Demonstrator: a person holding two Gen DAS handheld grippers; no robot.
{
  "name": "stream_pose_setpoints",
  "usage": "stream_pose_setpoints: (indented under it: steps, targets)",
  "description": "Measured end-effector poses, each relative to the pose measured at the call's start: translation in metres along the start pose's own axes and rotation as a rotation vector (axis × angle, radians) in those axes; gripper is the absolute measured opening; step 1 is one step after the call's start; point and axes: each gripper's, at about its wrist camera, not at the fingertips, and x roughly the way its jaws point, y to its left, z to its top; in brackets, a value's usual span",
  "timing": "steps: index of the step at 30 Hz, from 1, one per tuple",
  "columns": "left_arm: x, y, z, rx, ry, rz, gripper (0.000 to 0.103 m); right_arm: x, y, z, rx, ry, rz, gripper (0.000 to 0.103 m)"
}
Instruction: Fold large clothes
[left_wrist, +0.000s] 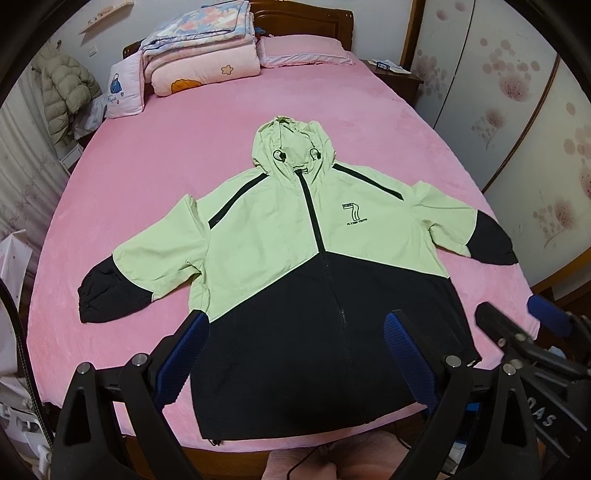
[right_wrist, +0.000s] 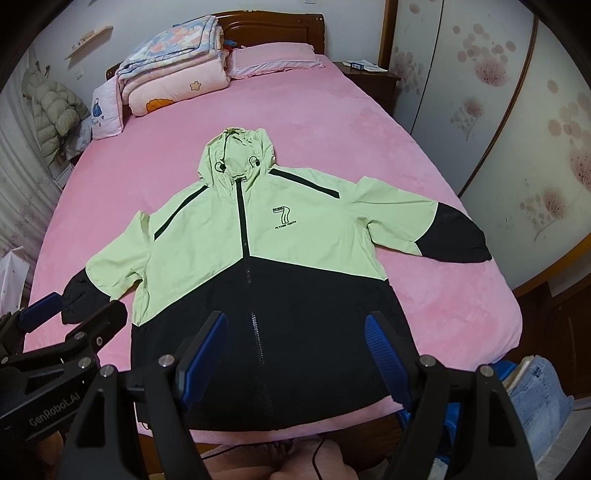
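A light green and black hooded jacket (left_wrist: 295, 251) lies flat, front up and zipped, on the pink bed, sleeves spread to both sides, hood towards the headboard. It also shows in the right wrist view (right_wrist: 258, 258). My left gripper (left_wrist: 295, 332) is open and empty, held above the jacket's black hem. My right gripper (right_wrist: 295, 332) is open and empty above the hem too, and shows at the right edge of the left wrist view (left_wrist: 517, 325). The left gripper shows at the left of the right wrist view (right_wrist: 74, 314).
The pink bed (left_wrist: 147, 166) carries folded quilts (left_wrist: 199, 48) and pillows (left_wrist: 303, 51) at the headboard. A padded coat (left_wrist: 62, 88) hangs at the left wall. A wardrobe (left_wrist: 517, 92) stands to the right, with a nightstand (left_wrist: 399, 74) beside it. Jeans (right_wrist: 543, 387) lie at the lower right.
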Motion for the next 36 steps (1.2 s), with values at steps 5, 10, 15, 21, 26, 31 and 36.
stream_pose_setpoints:
  steps: [5, 10, 15, 21, 26, 31, 36]
  targets:
    - [0.001, 0.005, 0.002, -0.001, 0.003, -0.005, 0.095, -0.007, 0.006, 0.001, -0.005, -0.034, -0.003, 0.077]
    - [0.001, 0.007, 0.003, 0.006, 0.004, -0.011, 0.095, -0.009, 0.009, 0.0, -0.005, -0.038, 0.003, 0.077]
    - [0.001, 0.009, 0.003, 0.01, 0.001, -0.014, 0.095, -0.01, 0.01, 0.001, -0.002, -0.04, 0.009, 0.077]
    - [0.0, 0.01, 0.002, 0.025, -0.002, -0.013, 0.095, -0.012, 0.014, -0.001, -0.005, -0.054, -0.008, 0.078]
    - [0.002, 0.007, 0.003, 0.044, 0.004, -0.018, 0.095, -0.012, 0.012, -0.005, 0.012, -0.048, 0.001, 0.078]
    - [0.002, 0.006, 0.004, 0.053, 0.0, -0.021, 0.095, -0.014, 0.01, -0.005, 0.011, -0.059, -0.003, 0.08]
    - [0.002, 0.006, 0.005, 0.053, -0.002, -0.021, 0.095, -0.011, 0.008, -0.005, 0.023, -0.042, 0.018, 0.083]
